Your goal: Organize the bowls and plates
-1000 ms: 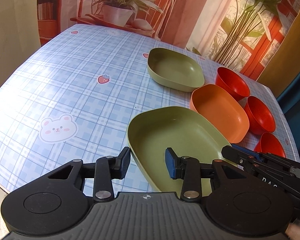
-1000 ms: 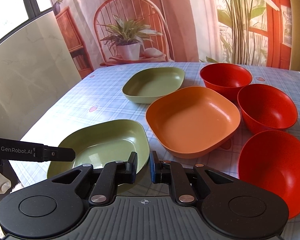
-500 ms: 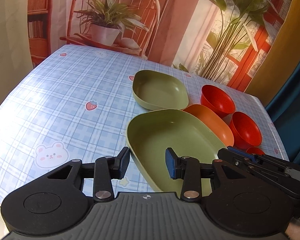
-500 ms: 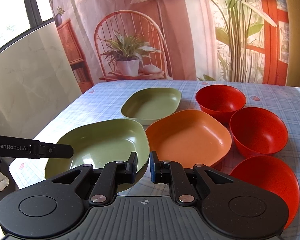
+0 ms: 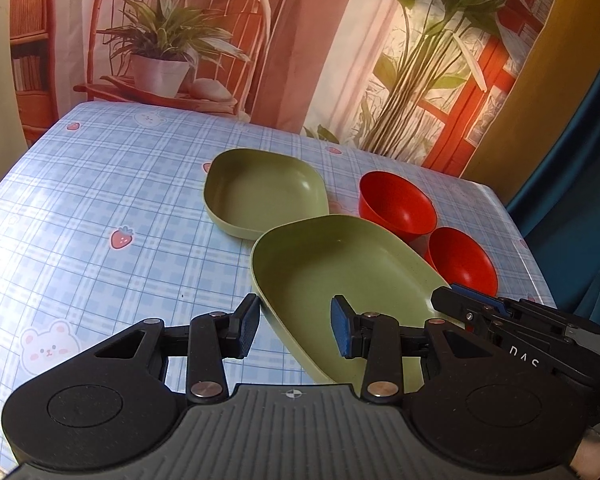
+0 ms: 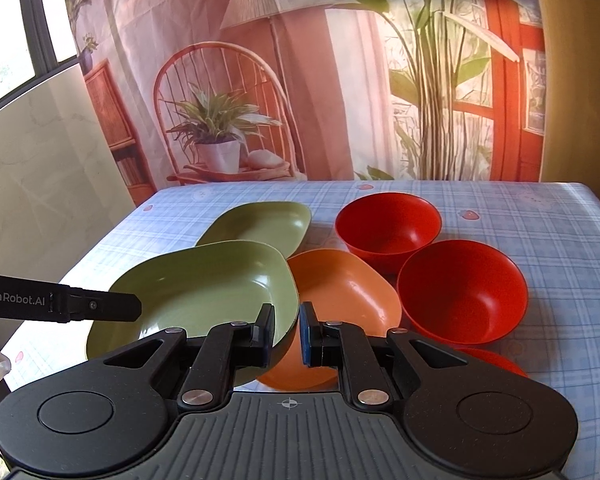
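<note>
Carrying the near green plate [image 6: 204, 288] over the orange plate [image 6: 340, 292] for stacking, right gripper [image 6: 286, 332] fingers are clamping its rim while left gripper [image 5: 294, 326] fingers are straddling the opposite rim.

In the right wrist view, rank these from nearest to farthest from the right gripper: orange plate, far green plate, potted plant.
1. Orange plate: just beyond the right gripper, low centre.
2. Far green plate: on the table behind it, to the left.
3. Potted plant: on the backdrop past the table's far edge, left of centre.
</note>
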